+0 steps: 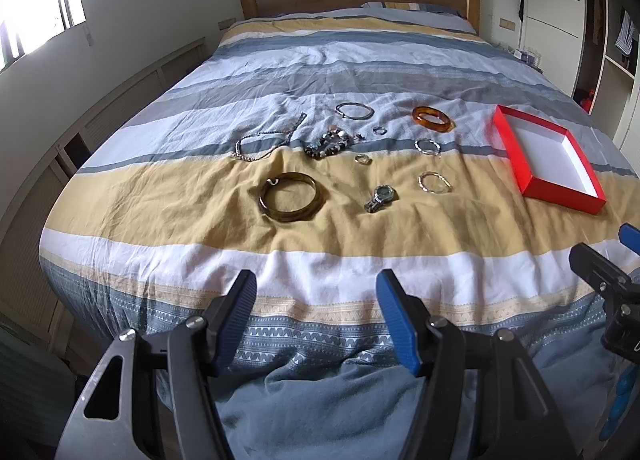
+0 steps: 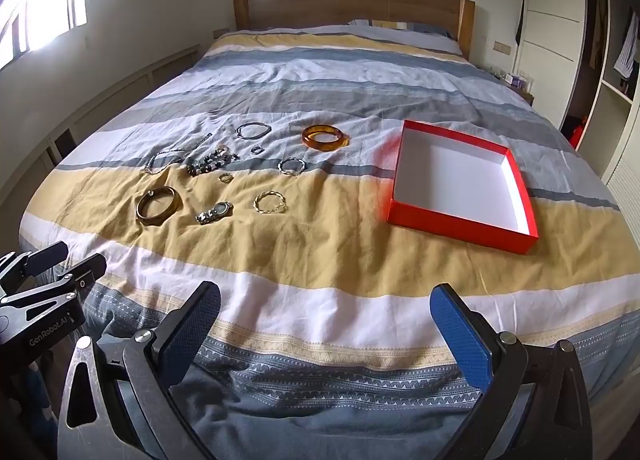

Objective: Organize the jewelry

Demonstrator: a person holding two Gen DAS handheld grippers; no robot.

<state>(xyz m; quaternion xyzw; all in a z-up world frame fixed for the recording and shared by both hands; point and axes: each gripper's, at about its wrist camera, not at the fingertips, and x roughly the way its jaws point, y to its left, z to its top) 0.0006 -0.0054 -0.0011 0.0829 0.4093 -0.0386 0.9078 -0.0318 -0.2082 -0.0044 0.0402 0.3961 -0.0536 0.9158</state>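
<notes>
Blue-padded, our left claw (image 1: 316, 296) and right claw (image 2: 326, 310) both stand spread wide and empty over the foot of the bed (image 2: 320, 300). Beyond them, on the yellow band of the striped duvet, we see a dark bangle (image 1: 289, 197), a wristwatch (image 1: 380, 197) and a thin gold bracelet (image 1: 434, 182). Farther on lie a beaded necklace (image 1: 260, 143), a heap of beads (image 1: 330, 143), small rings, a silver bracelet (image 1: 354, 111) and an amber bangle (image 1: 433, 118). To the right sits the red box (image 2: 460, 219), open, nothing inside.
</notes>
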